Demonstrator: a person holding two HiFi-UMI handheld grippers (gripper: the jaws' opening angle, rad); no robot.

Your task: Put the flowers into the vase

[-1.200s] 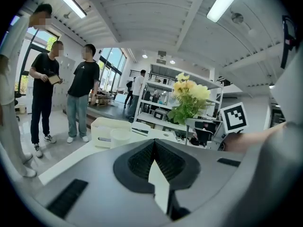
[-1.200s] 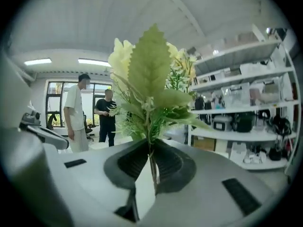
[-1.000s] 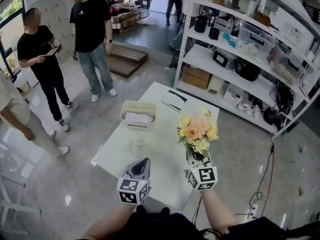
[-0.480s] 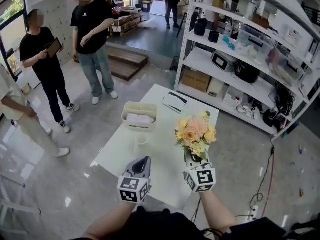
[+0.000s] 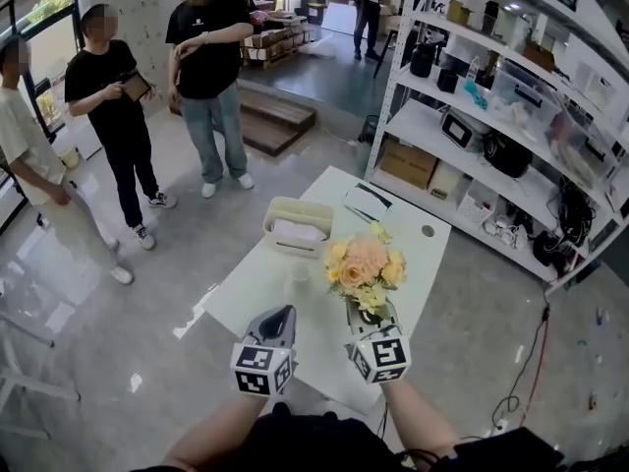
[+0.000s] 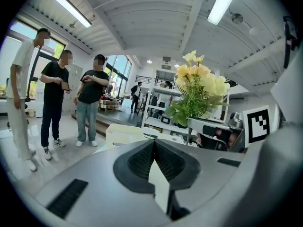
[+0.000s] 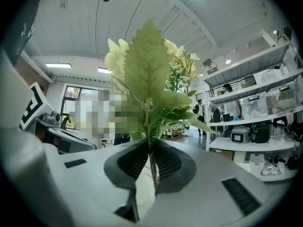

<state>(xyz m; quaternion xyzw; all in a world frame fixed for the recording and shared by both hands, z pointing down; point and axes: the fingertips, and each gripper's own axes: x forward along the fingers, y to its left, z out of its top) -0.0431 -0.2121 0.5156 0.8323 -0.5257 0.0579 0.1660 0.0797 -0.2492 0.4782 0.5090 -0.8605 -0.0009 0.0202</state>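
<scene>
A bouquet of peach and yellow flowers (image 5: 364, 264) stands upright over the white table (image 5: 413, 264), with my right gripper (image 5: 370, 315) shut on its stems. In the right gripper view the thin stem (image 7: 152, 167) runs between the closed pads and the leaves (image 7: 149, 74) fill the middle. A small pale vase (image 5: 298, 273) stands on the table just left of the bouquet. My left gripper (image 5: 282, 317) hovers near the table's front edge, shut and holding nothing. In the left gripper view its jaws (image 6: 154, 145) meet, and the bouquet (image 6: 196, 91) shows to the right.
A beige box (image 5: 298, 226) sits behind the vase and flat papers (image 5: 369, 203) lie at the table's far end. Metal shelving (image 5: 491, 116) full of gear lines the right side. Three people (image 5: 206, 77) stand on the floor to the left and behind.
My right gripper has carried the bouquet leftward, closer to the vase and the left gripper. The left gripper has shifted only a little. The people at the left have shifted in view.
</scene>
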